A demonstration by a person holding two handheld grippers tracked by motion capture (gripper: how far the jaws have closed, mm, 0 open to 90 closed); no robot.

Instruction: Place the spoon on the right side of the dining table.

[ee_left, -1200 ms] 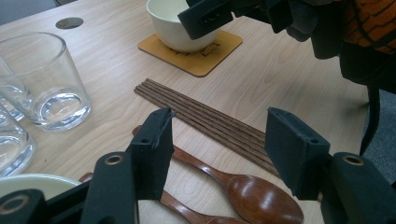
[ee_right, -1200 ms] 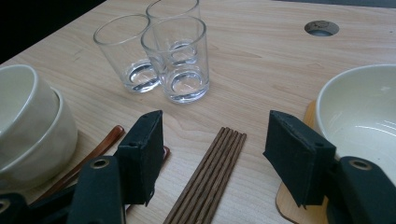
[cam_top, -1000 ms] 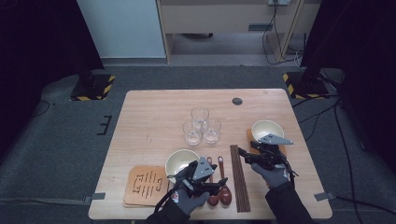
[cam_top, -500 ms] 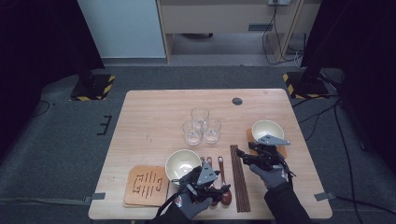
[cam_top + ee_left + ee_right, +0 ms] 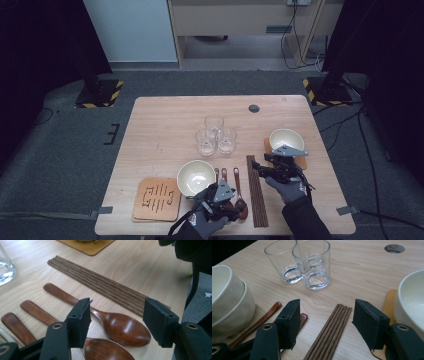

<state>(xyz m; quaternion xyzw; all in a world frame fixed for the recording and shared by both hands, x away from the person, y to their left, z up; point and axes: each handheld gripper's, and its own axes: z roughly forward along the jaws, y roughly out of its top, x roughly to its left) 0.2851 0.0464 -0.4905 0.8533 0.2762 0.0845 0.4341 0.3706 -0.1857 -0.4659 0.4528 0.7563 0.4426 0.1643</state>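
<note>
Three brown wooden spoons (image 5: 235, 192) lie side by side near the table's front edge, with a row of dark chopsticks (image 5: 256, 192) to their right. My left gripper (image 5: 220, 197) hovers low over the spoon bowls. In the left gripper view it (image 5: 117, 315) is open, and the rightmost spoon (image 5: 122, 328) lies below the gap, touching neither pad. My right gripper (image 5: 267, 167) is over the chopsticks' far ends. Seen through its own camera it (image 5: 325, 315) is open, with the chopsticks (image 5: 332, 330) on the table beneath it.
Stacked cream bowls (image 5: 196, 176) stand left of the spoons, beside a wooden coaster (image 5: 156, 198). Another cream bowl (image 5: 286, 140) rests on a coaster at the right. Three clear glasses (image 5: 215, 135) cluster mid-table. A round hole (image 5: 254, 108) lies near the table's far edge.
My left gripper has moved down and toward the front edge, over the spoon bowls. The right gripper has stayed where it was.
</note>
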